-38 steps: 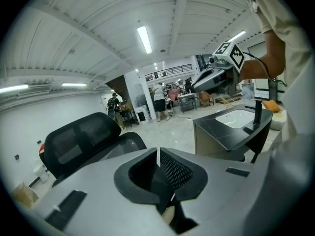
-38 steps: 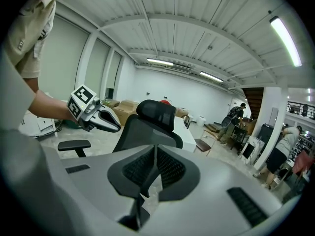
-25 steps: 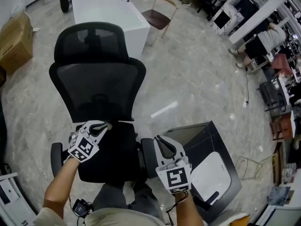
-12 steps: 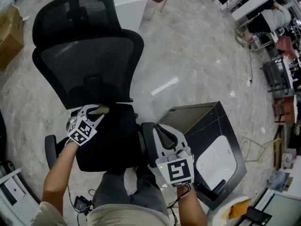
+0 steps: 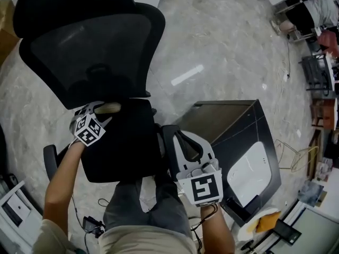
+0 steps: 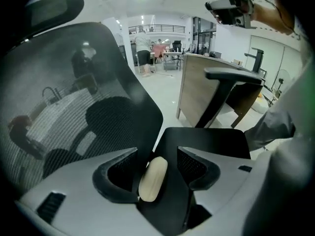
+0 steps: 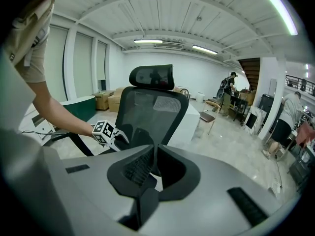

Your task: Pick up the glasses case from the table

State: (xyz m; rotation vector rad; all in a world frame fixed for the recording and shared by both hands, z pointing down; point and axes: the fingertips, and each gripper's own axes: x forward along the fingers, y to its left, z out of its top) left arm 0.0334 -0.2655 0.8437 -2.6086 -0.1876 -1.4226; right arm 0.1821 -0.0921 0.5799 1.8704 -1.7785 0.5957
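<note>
A person seen from above holds two grey two-jaw grippers, each carrying one cube with square black-and-white markers, over one black mesh-backed office chair (image 5: 90,52) that fills the upper left of the head view. There is one glasses case (image 5: 108,108), a beige, smooth, oval shell, and it lies at the back of the black chair seat (image 5: 127,152), just below the backrest, at the left of centre. The left gripper (image 5: 104,113) sits around it. In the left gripper view its fingers (image 6: 118,171) stand well apart, having just been opening, and the case (image 6: 152,179) lies lengthwise in the gap, close against the finger on the left side of the frame and clear of the other, so it is not clamped. The right gripper (image 5: 180,136) hangs at lower centre, beside the chair's armrest. In the right gripper view its jaws are drawn together to a thin slit, with nothing between them. One dark angular table (image 5: 233,126) stands at the lower right, bearing one flat white rounded object (image 5: 249,171).
</note>
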